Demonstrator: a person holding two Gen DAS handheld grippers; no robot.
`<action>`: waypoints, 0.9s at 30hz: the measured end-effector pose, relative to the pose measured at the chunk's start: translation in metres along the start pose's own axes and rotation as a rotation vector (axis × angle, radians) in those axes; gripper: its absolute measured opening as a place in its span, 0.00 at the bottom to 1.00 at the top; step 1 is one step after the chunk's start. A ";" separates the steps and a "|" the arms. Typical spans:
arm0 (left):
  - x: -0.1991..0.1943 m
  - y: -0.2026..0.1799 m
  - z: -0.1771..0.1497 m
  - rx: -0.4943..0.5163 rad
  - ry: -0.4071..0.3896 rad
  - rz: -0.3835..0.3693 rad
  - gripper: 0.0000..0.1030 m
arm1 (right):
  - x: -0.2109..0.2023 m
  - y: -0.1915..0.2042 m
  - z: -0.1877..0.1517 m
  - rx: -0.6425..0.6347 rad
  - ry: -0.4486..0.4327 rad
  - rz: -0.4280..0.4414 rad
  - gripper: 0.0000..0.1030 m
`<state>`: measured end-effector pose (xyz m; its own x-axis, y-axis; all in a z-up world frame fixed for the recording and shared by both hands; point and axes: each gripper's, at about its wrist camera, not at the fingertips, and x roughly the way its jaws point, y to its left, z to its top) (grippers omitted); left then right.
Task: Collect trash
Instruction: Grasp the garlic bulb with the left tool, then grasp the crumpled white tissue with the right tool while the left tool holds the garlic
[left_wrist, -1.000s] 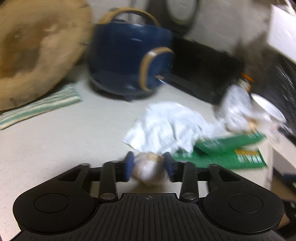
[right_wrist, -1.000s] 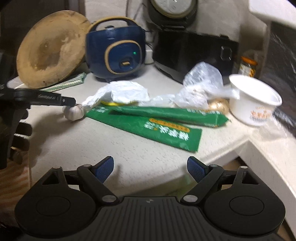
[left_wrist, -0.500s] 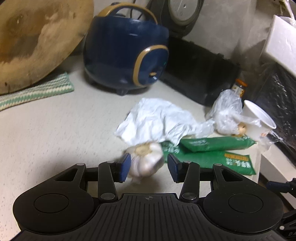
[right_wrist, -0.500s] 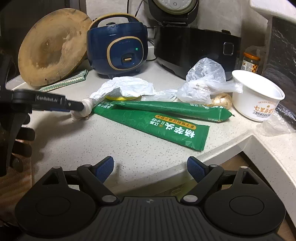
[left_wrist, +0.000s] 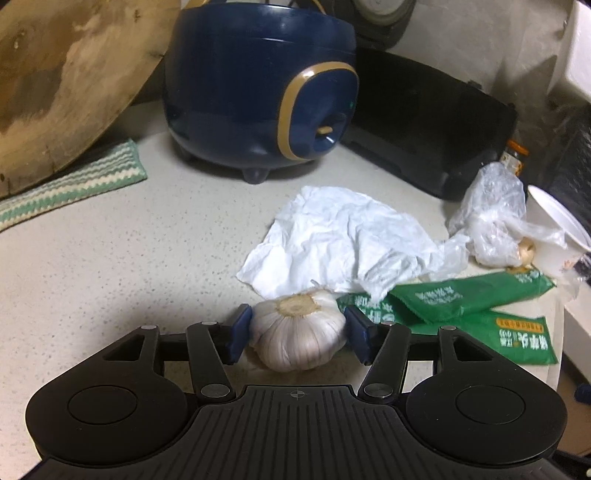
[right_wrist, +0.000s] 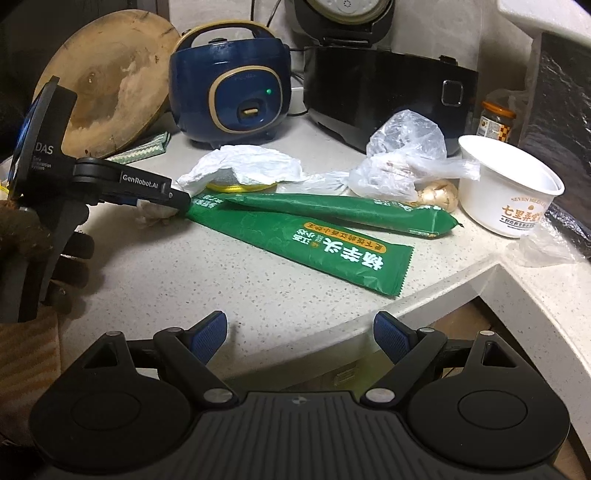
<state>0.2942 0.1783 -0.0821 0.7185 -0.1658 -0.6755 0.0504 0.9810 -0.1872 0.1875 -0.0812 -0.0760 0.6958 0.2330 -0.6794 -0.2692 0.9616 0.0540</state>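
Note:
A white garlic bulb (left_wrist: 299, 338) rests on the speckled counter between the jaws of my left gripper (left_wrist: 298, 332). The jaws are opening and stand just clear of its sides. From the right wrist view the left gripper (right_wrist: 173, 197) reaches in from the left, with the garlic (right_wrist: 153, 214) under its tip. Just beyond lie a crumpled white paper (left_wrist: 343, 240), two green wrappers (right_wrist: 314, 247) and a clear plastic bag (right_wrist: 402, 155). My right gripper (right_wrist: 301, 332) hangs open over the counter's front edge with nothing in it.
A blue rice cooker (right_wrist: 229, 85) and a black cooker (right_wrist: 388, 88) stand at the back. A round wooden board (right_wrist: 110, 96) leans on the left over a striped cloth (left_wrist: 74, 184). A white paper bowl (right_wrist: 509, 188) and a jar (right_wrist: 496, 118) sit at the right.
My left gripper carried the garlic forward toward the paper and wrappers and lowered it onto the counter, and its jaws spread apart. The right gripper has kept still.

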 end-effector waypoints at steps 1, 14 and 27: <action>0.001 0.001 0.000 -0.007 -0.002 -0.003 0.59 | 0.001 -0.001 0.000 0.006 0.003 -0.003 0.85; -0.051 0.016 -0.027 -0.120 0.015 -0.038 0.59 | 0.020 0.010 0.065 -0.042 -0.067 0.060 0.85; -0.080 0.031 -0.052 -0.234 0.037 -0.096 0.59 | 0.141 0.076 0.147 -0.112 0.126 0.154 0.06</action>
<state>0.2019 0.2169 -0.0706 0.6923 -0.2643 -0.6714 -0.0480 0.9115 -0.4084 0.3635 0.0464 -0.0603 0.5537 0.3488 -0.7562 -0.4432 0.8922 0.0870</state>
